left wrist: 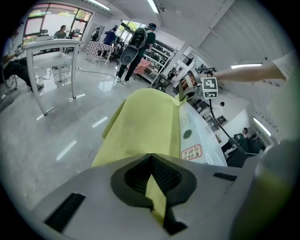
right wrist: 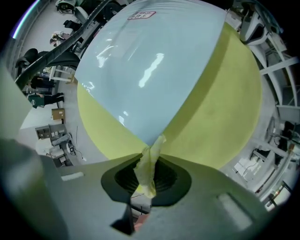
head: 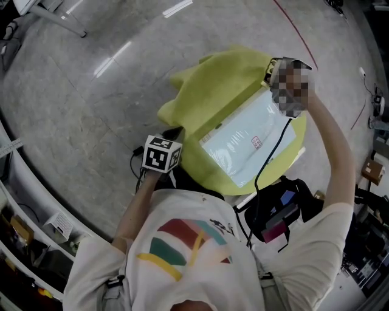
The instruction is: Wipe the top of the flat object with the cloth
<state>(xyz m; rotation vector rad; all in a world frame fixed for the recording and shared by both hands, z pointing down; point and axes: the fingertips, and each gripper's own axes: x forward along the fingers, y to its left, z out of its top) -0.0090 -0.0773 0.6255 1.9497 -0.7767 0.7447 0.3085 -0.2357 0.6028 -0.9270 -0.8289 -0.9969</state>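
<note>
Cloth of soft yellow fabric (head: pixel 219 85) (left wrist: pixel 145 122) (right wrist: pixel 220 108) drapes limply around a glossy, pale-blue flat rectangular panel (head: pixel 243 143) (left wrist: pixel 206 140) (right wrist: pixel 150 61), leaving its slick top bare. The fabric looks light and floppy, and is best gripped by its edges. Left gripper (head: pixel 176 130) (left wrist: pixel 152 187) and right gripper (head: pixel 273 70) (right wrist: pixel 147 176) each pinch a cloth edge at opposite ends.

A glossy grey floor (head: pixel 73 103) mirrors the ceiling's strip lights (left wrist: pixel 152 5), and a thin red line (head: pixel 290 21) curves across it. A white table (left wrist: pixel 51 44) stands at the left before bright windows (left wrist: pixel 47 21). Several people (left wrist: pixel 138 44) stand farther back.
</note>
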